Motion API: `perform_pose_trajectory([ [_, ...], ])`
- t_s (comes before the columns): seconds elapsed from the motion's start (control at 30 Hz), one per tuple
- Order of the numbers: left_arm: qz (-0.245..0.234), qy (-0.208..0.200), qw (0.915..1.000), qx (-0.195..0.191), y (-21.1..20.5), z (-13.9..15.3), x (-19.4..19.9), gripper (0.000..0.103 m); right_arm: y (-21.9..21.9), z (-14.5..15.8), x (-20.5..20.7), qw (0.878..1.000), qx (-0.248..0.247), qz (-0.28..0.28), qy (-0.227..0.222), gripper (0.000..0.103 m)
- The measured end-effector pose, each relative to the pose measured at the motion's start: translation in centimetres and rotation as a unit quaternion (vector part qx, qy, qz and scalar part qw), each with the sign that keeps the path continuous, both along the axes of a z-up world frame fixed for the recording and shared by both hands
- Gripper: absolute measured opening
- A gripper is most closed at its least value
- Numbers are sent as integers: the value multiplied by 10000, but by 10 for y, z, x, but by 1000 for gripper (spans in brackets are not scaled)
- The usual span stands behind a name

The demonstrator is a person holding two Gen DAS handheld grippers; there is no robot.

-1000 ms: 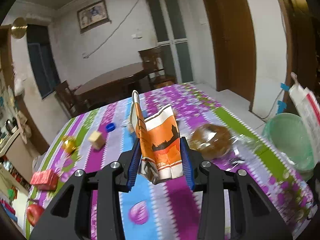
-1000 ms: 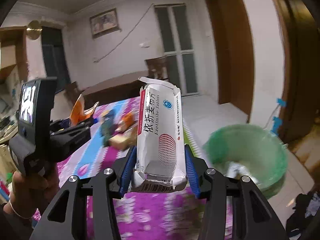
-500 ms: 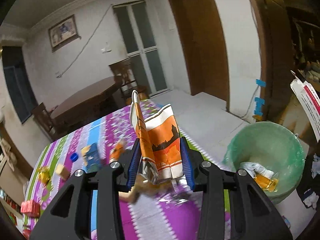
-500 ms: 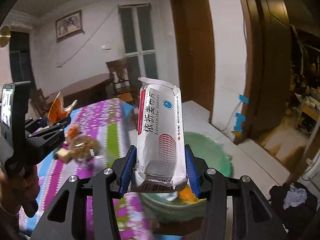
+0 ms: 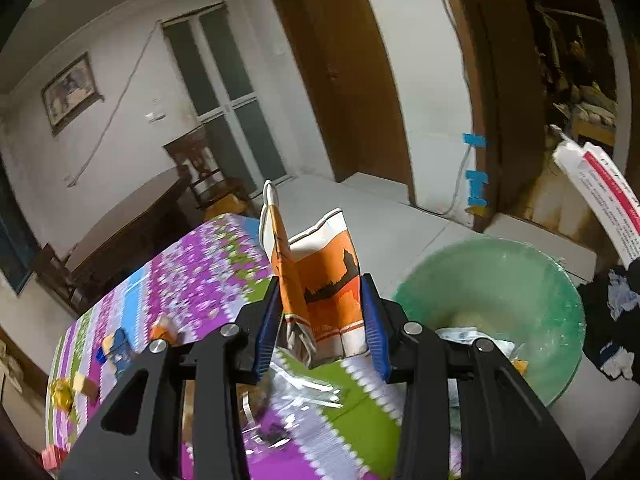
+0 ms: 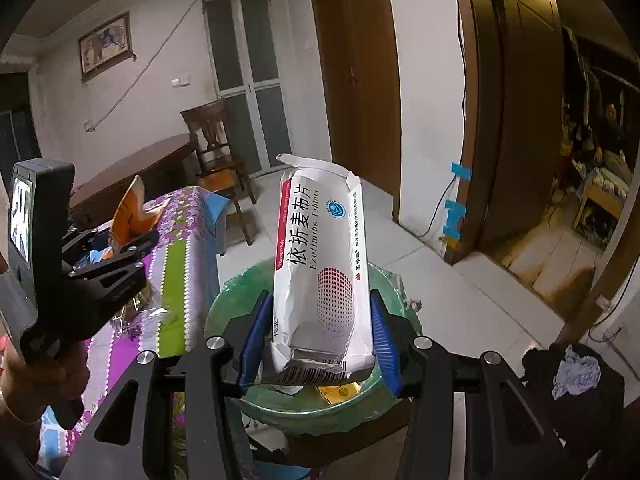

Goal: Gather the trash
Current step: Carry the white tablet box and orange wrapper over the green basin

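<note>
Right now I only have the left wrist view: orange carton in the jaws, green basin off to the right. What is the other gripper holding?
Observer: The right gripper is shut on a white tablet box, crumpled, top flaps torn open.
Reviewer: Where is it relative to the basin?
Observer: In the right wrist view the box sits directly in front of the green basin, which stands on the floor beside the table.
Reviewer: Can you see the left gripper from there?
Observer: Yes. The left gripper is over the table's edge, a hand on its handle, the orange carton sticking up.
</note>
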State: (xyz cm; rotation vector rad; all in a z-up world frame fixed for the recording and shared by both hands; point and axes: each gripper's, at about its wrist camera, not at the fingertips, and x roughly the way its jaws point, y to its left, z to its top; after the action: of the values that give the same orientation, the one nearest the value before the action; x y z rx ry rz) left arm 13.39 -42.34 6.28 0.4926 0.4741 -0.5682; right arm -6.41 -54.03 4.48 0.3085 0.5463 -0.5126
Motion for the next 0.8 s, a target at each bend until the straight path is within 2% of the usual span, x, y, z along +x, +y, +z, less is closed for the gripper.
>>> perform_pose_trajectory([
  [0.3, -615, 621, 9959, 250, -34, -26, 11, 37, -23, -16, 14, 9976, 685, 43, 46, 49],
  [0.53, -1004, 817, 9904, 483, -46, -47, 9, 37, -37, -35, 23, 9922, 1239, 96, 78, 49],
  [0.8, -1309, 1314, 9815, 477, -49, -61, 19, 37, -57, -52, 29, 9852, 1704, 143, 124, 49],
])
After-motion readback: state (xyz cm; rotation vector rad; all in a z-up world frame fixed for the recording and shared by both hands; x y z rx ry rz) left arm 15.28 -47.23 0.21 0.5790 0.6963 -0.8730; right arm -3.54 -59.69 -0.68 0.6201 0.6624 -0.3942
